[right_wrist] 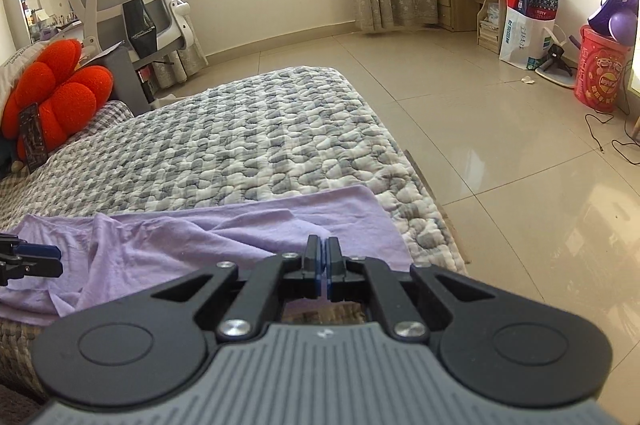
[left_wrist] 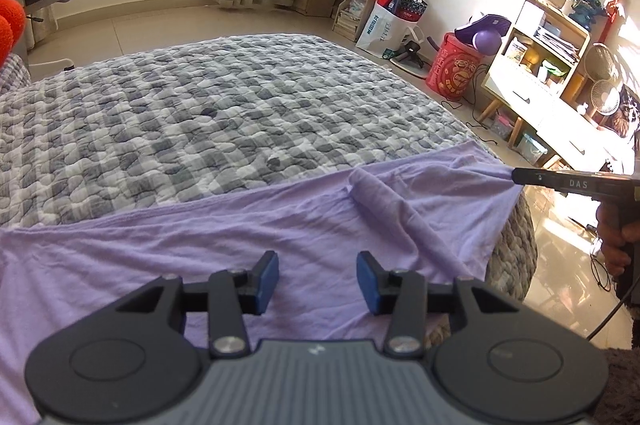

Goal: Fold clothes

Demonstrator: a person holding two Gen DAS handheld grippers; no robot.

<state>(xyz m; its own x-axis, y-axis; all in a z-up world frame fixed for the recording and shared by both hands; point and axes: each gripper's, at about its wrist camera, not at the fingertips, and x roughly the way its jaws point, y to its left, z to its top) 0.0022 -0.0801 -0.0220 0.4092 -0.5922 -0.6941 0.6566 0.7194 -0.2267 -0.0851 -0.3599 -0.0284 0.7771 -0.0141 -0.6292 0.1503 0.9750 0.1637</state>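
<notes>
Left wrist view: a grey checked bed [left_wrist: 192,113] lies mostly bare, tiled floor [right_wrist: 500,153] past its edges. A lilac garment [left_wrist: 240,225] lies along the near edge. The right gripper [left_wrist: 518,176], clenched, pinches its corner; the left gripper [left_wrist: 318,279] hovers over the cloth, fingers apart, grasping nothing.

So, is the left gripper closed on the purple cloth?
No, the left gripper is open above the purple cloth, with its pads apart.
</notes>
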